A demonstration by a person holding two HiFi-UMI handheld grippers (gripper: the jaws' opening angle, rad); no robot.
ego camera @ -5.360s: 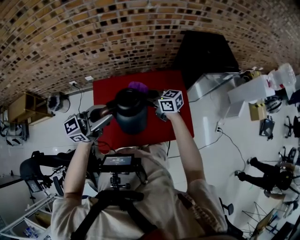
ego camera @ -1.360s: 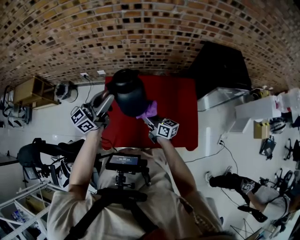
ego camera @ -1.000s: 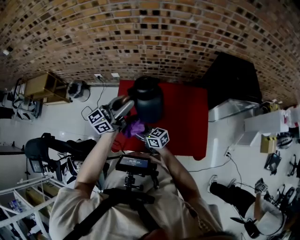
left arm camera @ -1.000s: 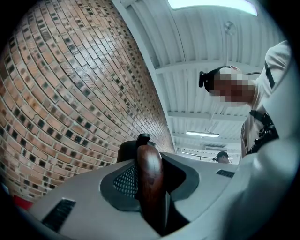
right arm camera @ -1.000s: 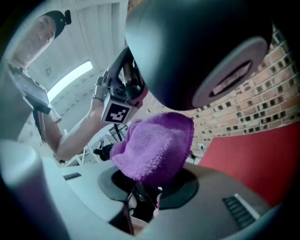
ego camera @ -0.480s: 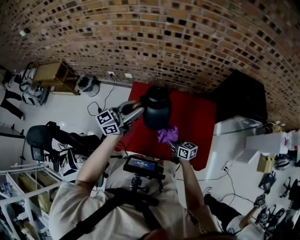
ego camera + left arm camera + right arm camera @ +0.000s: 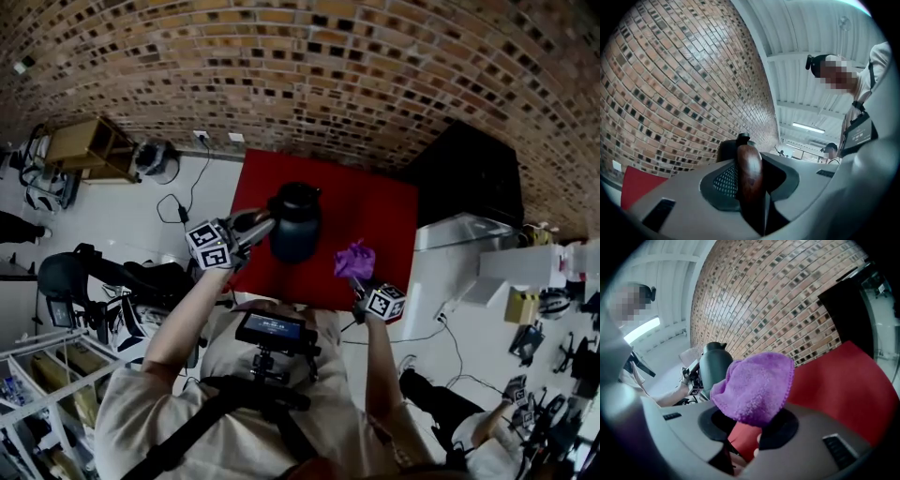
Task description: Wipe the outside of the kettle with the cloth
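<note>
Left gripper (image 7: 261,223) jaws are clamped tight on the brown handle (image 7: 749,173) of the dark kettle (image 7: 295,223), which is positioned over the red tabletop (image 7: 384,211); contact with the top cannot be confirmed. Right gripper (image 7: 357,279) jaws are closed on the purple cloth (image 7: 354,260), located at 4 o'clock from the kettle and clear of it. From the table, the brick wall (image 7: 281,75) lies at 12 o'clock, a black cabinet (image 7: 459,173) at 2 o'clock, and white floor (image 7: 169,202) at 9 o'clock.
</note>
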